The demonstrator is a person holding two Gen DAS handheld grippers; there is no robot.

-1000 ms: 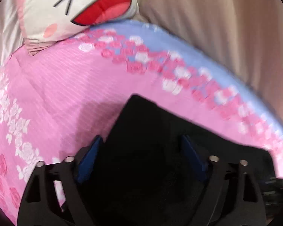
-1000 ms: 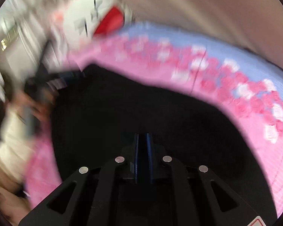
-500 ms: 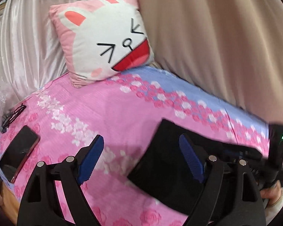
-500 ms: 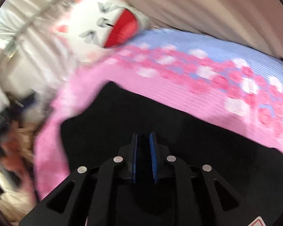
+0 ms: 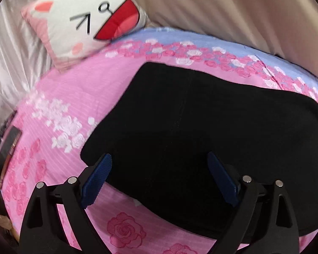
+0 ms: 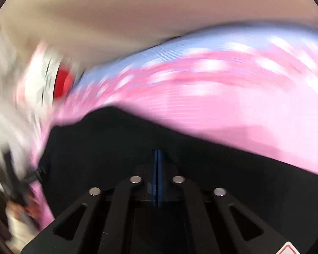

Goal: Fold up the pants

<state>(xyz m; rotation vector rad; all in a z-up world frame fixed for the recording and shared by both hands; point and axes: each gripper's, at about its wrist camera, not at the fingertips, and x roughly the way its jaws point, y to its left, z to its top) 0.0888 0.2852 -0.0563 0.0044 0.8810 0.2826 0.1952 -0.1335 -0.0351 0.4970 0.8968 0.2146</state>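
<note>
The black pants [image 5: 201, 131] lie folded flat on the pink floral bedspread [image 5: 74, 97]. My left gripper [image 5: 159, 160] is open and empty, its blue pads [image 5: 97, 177] spread over the near edge of the pants. In the blurred right wrist view the pants [image 6: 120, 144] fill the lower half of the frame. My right gripper [image 6: 158, 156] has its blue pads pressed together over the black cloth; whether cloth is pinched between them is hidden.
A white and pink cartoon pillow [image 5: 89, 21] leans at the head of the bed against beige curtains [image 5: 233, 8]. A dark phone [image 5: 8, 146] lies at the bed's left edge. The bedspread's blue border [image 5: 201, 40] runs along the far side.
My left gripper swung from the left part of the bed back over the pants, still open. My right gripper stayed shut while its view swept fast across the bed.
</note>
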